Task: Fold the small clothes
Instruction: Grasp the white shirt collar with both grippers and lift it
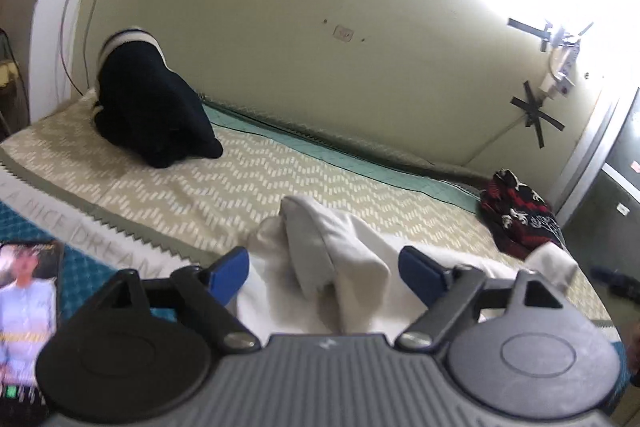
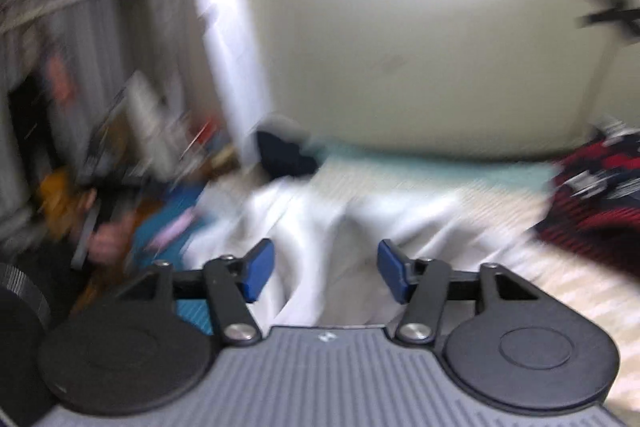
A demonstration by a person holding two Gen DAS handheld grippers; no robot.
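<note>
Your left gripper [image 1: 324,273] and right gripper [image 2: 326,271] tilt slightly downward over the crumpled white cotton garment [image 1: 344,259], jaws apart, pressing nothing.

The widest free stretch is being offered by the beige zigzag-patterned bedspread [image 1: 248,171], lying bare between the dark navy bundled garment with white stripes [image 1: 148,111] at the far left by the wall and the red-and-black patterned knitted garment [image 1: 520,215] at the far right. The near middle is being taken up by a rumpled white cloth garment [image 1: 336,251], heaped just ahead of the blue-padded fingers [image 1: 228,273]. At the near left, the bed's edge is being occupied by a flat phone with a lit screen [image 1: 28,307]. In the blurred right wrist view, the left side is being crowded by indistinct clutter [image 2: 100,163].
</note>
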